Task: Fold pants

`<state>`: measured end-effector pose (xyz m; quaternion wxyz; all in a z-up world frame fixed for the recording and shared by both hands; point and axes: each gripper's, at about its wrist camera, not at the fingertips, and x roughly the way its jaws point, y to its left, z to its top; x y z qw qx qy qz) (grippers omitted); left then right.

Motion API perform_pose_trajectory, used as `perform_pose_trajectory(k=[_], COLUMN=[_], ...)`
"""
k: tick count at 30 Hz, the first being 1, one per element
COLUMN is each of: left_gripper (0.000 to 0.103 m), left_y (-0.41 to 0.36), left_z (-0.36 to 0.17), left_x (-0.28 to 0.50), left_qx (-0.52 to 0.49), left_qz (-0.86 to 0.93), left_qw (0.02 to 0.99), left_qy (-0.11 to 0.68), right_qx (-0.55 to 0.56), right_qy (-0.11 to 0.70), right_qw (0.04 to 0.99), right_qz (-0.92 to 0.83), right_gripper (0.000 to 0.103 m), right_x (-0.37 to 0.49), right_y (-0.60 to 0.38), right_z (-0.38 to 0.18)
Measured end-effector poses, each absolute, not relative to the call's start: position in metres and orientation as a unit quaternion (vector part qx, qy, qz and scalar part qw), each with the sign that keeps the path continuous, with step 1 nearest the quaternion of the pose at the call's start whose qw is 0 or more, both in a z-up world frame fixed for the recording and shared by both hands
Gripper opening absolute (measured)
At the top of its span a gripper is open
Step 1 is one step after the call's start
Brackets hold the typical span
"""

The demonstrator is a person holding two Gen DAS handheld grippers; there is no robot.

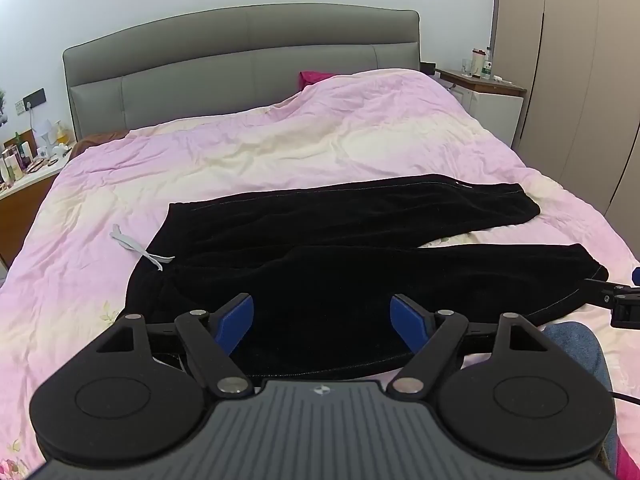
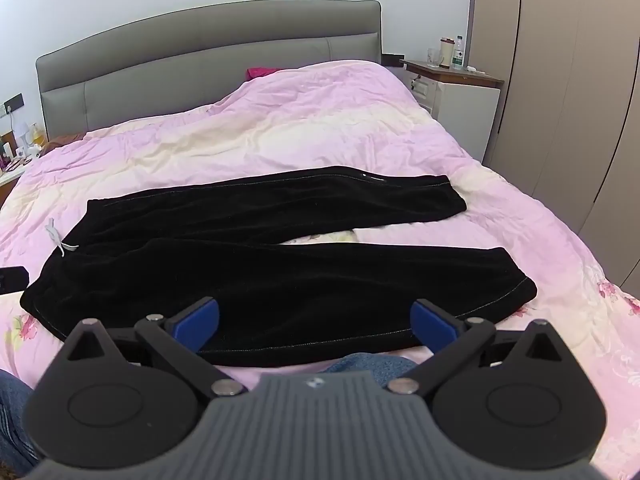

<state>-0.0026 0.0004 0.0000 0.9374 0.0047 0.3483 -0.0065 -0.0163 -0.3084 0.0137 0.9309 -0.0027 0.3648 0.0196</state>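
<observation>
Bed [image 1: 120, 184]: one, taking up most of the room, wearing a wrinkled pink and cream quilt [image 2: 320, 128] with flower prints at the near edge.
Headboard [image 1: 240, 52]: one, grey, padded, standing against a pale wall.
Nightstands: two, one [image 2: 460, 88] at the far right carrying bottles and a glass, one [image 1: 24, 176] at the left crowding with small bottles.
Wardrobe [image 2: 560, 80]: one, beige, filling the right side.
Pants [image 1: 320, 264]: one black pair, lying flat across the quilt's near half, waist at the left, two legs running right and parting slightly; one white drawstring [image 1: 136, 248] trailing from the waist.
Left gripper [image 1: 322, 318]: hovering over the near leg, jaws standing wide apart, gripping nothing.
Right gripper [image 2: 315, 320]: likewise spread wide and empty above the near hem.
</observation>
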Motion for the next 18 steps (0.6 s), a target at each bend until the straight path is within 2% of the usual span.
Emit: perform_pose_trajectory(k=[18], left_gripper=[0.091], left_y=[-0.0053], left_z=[0.004], left_x=[-0.0056], left_qx=[0.0], left_qz=[-0.018], left_qw=[0.937], left_qy=[0.348], right_qx=[-0.001], right_qy=[0.359], right_qw=[0.933], right_qz=[0.016], right_gripper=[0.098], right_x=[-0.0203], right_y=[-0.3109], right_z=[0.0134])
